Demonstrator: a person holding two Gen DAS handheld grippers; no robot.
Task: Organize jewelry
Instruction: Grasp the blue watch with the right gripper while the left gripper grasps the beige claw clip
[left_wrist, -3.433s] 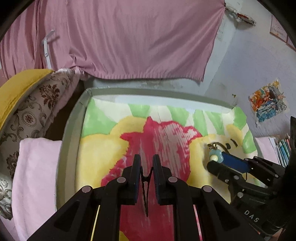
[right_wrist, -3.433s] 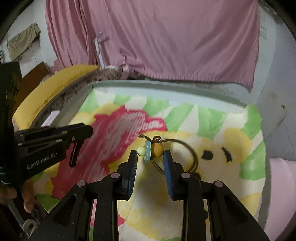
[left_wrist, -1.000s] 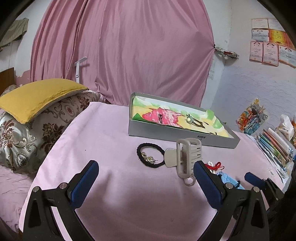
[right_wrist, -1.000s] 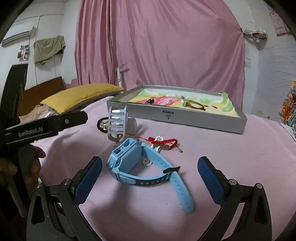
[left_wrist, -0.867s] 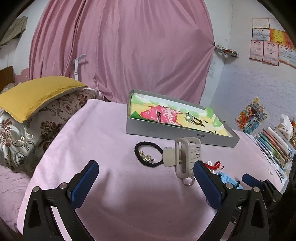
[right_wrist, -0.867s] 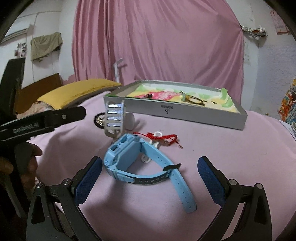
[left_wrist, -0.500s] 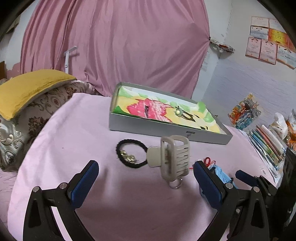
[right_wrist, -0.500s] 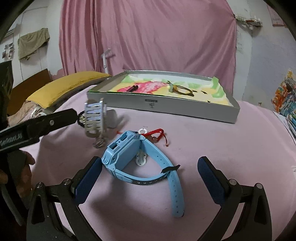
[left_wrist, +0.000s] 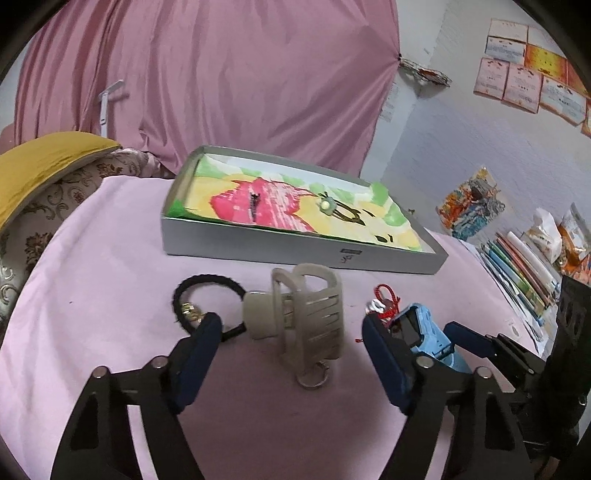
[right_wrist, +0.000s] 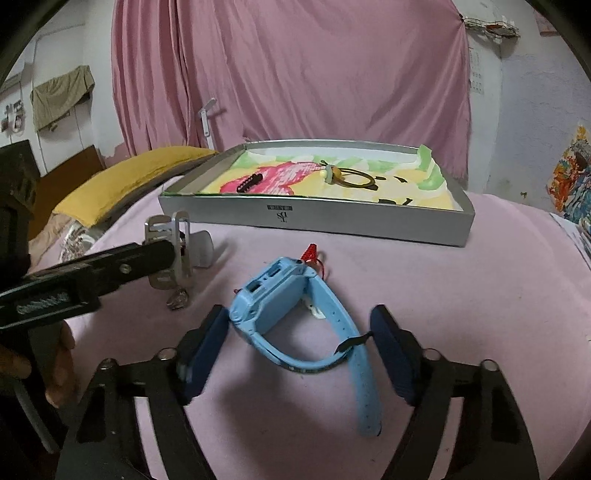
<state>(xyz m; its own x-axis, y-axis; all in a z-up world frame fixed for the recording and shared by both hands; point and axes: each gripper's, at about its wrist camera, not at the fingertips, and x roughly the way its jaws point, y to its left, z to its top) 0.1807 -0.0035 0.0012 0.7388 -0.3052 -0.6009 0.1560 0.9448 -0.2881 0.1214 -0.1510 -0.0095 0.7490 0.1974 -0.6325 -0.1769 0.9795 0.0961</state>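
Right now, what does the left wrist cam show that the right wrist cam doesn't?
Left wrist only: the black hair tie beside the claw clip, and the certificates and books along the right wall.

Right wrist only: the whole blue watch with its strap between the right gripper's closing fingers, not yet gripped, and a hand on the left gripper.

Both: the box holding a bracelet and a dark clip, the claw clip, the red cord, the pink curtain.
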